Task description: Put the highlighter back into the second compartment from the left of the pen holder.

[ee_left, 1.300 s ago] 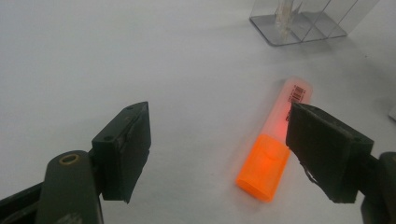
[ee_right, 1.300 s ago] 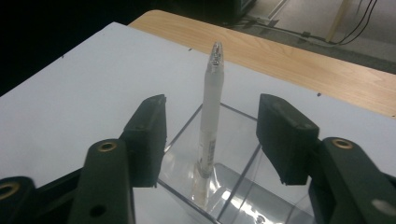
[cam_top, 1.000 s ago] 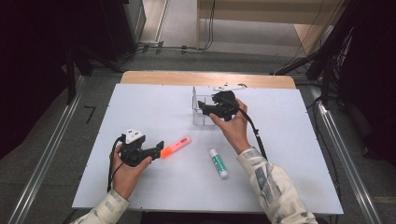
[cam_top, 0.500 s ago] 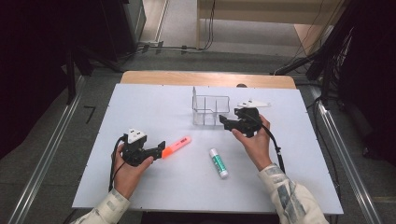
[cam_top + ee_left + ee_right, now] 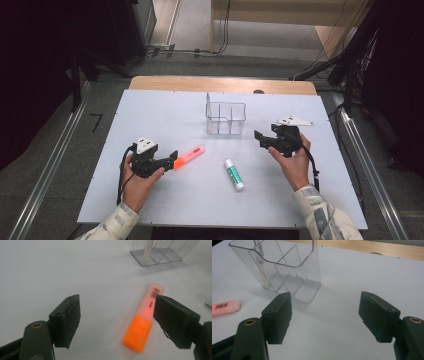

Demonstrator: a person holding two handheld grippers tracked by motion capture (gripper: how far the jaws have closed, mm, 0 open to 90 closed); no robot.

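Note:
An orange highlighter [image 5: 189, 157] lies on the white board, left of centre. My left gripper [image 5: 172, 159] rests at its orange cap end, open. In the left gripper view the highlighter [image 5: 142, 325] lies on the board between the spread jaws of the left gripper [image 5: 120, 322], close to the right-hand one, and no pad presses on it. My right gripper [image 5: 257, 137] hovers right of the clear plastic divided box [image 5: 226, 119]. Its jaws have just been opening and nothing is between them. From the right gripper [image 5: 325, 317] the box [image 5: 284, 270] stands ahead to the left.
A white glue stick with a green label [image 5: 234, 174] lies between the two hands, nearer the front. The white board [image 5: 150, 110] sits on a wooden table [image 5: 220, 84]. Metal rails run along both sides on the floor.
The right hand has drawn away from the clear box, moving right and toward the person, and its jaws stand wider. The left hand and the highlighter have stayed put.

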